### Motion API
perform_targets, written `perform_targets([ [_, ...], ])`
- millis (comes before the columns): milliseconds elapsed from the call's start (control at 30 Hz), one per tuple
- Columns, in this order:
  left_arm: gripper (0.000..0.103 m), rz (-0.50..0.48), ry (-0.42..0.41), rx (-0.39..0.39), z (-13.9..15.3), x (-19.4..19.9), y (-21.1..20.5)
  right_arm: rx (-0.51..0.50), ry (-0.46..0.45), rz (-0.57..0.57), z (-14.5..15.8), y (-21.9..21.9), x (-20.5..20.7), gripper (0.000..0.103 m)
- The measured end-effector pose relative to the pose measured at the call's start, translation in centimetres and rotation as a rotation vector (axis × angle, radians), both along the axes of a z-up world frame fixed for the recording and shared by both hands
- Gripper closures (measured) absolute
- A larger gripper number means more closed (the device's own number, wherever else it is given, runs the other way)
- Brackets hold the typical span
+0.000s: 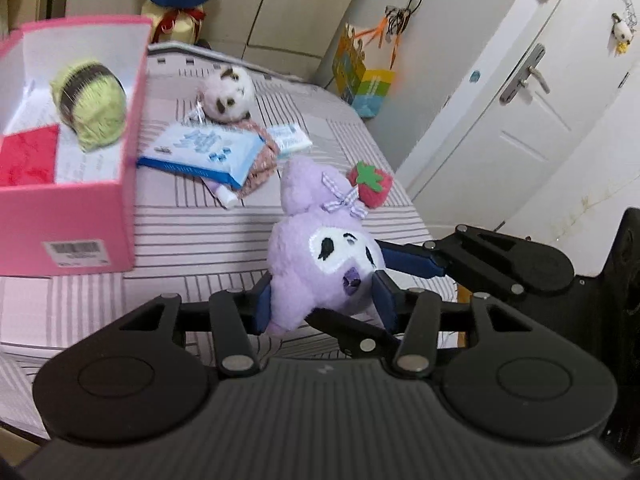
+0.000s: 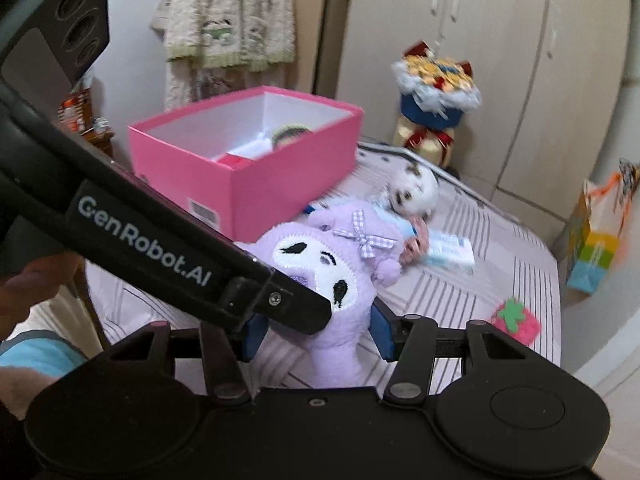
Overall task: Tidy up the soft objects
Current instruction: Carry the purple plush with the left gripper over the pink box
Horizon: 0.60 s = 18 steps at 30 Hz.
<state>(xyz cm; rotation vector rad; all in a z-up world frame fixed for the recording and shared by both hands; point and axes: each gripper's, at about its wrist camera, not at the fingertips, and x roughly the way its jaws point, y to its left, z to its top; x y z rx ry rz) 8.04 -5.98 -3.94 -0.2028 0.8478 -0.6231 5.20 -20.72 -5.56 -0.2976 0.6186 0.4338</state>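
Purple plush (image 1: 320,256) is hanging in the air above the striped bed (image 1: 192,240), pinched by both tools at once. Left gripper (image 1: 324,300) is squeezing its lower body between the blue pads (image 1: 262,308); right gripper (image 2: 316,334) is clamping it from the other side, pads sinking into the fur in the right wrist view. Neither set of jaws is pressed fully together, since the soft body is filling the gap. Face and checked bow are pointing up and outward, toy tilting a bit.

Pink box (image 1: 80,216) is sitting open on the bed, near the plush. A green-and-brown yarn ball (image 1: 90,106) and a red item (image 1: 30,160) are already lying inside, so part of the sorting looks done.

Still waiting out on the bed: a white spotted plush (image 1: 228,94) beside a blue-and-white packet (image 1: 200,152), and a red strawberry toy (image 1: 368,184) just behind the purple one. Whether the packet is meant for the box is not clear.

Judging by this, the job is roughly partway: some items boxed, one in transit, at least two soft toys left.
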Motion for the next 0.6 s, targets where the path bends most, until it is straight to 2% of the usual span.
perform_targets([
  [100,0.055,0.001,-0.029,-0.018,1.7,-1.4,1.4,-0.056,-0.055,0.060,1.9,1.4,-1.5,0.045],
  [200,0.055,0.022,-0.061,-0.043,3.3,-2.8,3.0,-0.066,-0.090,0.112,3.8,2.6,-2.6,0.044],
  [400,0.055,0.092,-0.161,-0.074,5.9,-4.0,6.1,-0.028,-0.143,0.170,6.6,4.8,-2.4,0.044],
  [600,0.055,0.157,-0.221,-0.068,7.5,-2.4,9.8,0.041,-0.175,0.227,7.7,7.7,0.2,0.042],
])
